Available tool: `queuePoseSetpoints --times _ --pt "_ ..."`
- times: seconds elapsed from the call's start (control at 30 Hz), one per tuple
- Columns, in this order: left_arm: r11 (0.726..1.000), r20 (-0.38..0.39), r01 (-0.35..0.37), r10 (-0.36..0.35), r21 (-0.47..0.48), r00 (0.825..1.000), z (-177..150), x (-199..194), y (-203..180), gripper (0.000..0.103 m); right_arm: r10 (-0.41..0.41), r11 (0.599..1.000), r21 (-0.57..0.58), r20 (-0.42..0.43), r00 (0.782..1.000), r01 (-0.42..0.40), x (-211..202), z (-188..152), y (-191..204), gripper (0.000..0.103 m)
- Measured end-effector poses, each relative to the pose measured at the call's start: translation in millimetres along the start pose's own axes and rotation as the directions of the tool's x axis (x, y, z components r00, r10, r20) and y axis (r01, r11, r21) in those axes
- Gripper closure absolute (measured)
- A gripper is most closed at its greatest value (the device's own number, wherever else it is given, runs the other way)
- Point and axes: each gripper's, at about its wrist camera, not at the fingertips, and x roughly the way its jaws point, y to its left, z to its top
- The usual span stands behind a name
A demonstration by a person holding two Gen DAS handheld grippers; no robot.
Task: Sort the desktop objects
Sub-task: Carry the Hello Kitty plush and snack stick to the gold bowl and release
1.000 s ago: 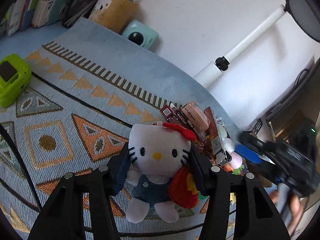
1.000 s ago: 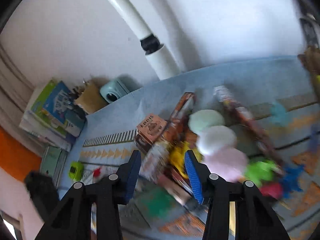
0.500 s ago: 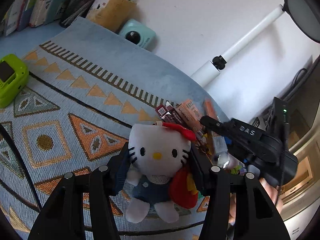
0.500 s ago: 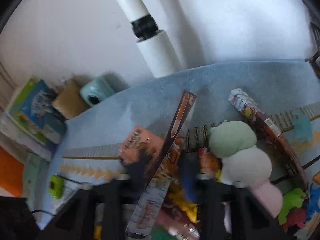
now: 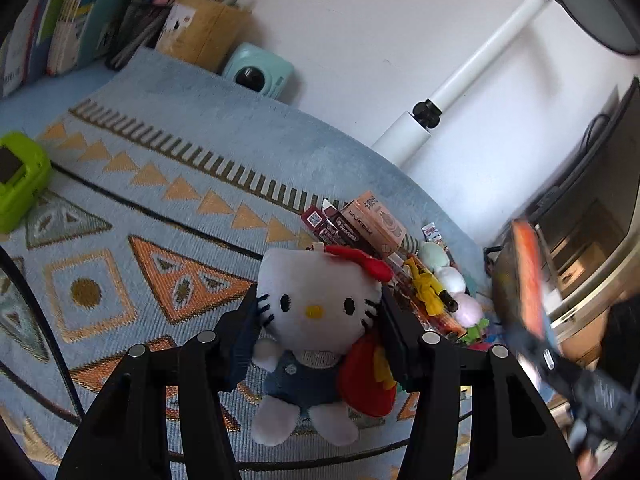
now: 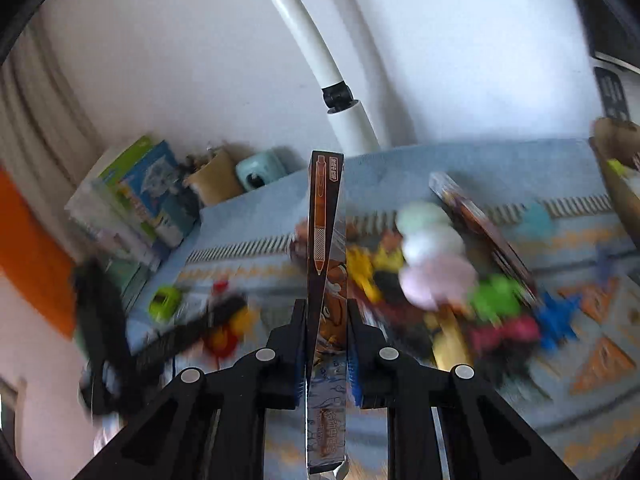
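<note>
Though blurred, one pen box [image 6: 325,248]

The cat toy [image 5: 316,312] is soft, fuzzy white cloth with a red cloth bow. The mat [image 5: 168,184] on the worktop is rough woven cloth. The pen box [image 6: 325,248] is smooth, shiny card. The hand-held gripper [image 6: 326,356] looks like matt black plastic.

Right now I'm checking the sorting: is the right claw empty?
No, the right claw is shut on a flat pen package that stands upright between its fingers.
</note>
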Motion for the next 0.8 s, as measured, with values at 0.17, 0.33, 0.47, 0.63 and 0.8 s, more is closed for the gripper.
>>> queuePoseSetpoints --times 0.17,0.33,0.47,0.63,0.8 --pt "0.994 0.030 -0.048 0.045 0.099 0.999 -4.5 -2.5 -16.6 0.051 -0.065 0.997 -0.038 0.031 0.997 0.066 -53.6 -57.6 -31.6 0.086" --pt "0.971 0.065 -0.112 0.100 0.213 0.993 -11.7 -2.9 -35.0 0.051 -0.189 0.982 0.027 0.023 0.982 0.189 -98.0 -87.3 -76.1 0.086" --pt "0.954 0.095 -0.147 0.126 0.260 0.987 -15.3 -5.8 -48.4 0.051 -0.207 0.973 0.121 0.067 0.976 0.198 -127.2 -85.8 -104.2 0.086" --pt "0.915 0.155 -0.195 0.148 0.352 0.977 -20.0 -22.6 -94.8 0.051 -0.253 0.961 0.152 0.152 0.956 0.230 -169.2 -73.8 -120.4 0.086" --pt "0.869 0.186 -0.137 0.053 0.476 0.981 -21.0 -40.5 -170.0 0.051 -0.319 0.945 0.156 0.229 0.920 0.288 -212.6 -54.2 -130.4 0.086"
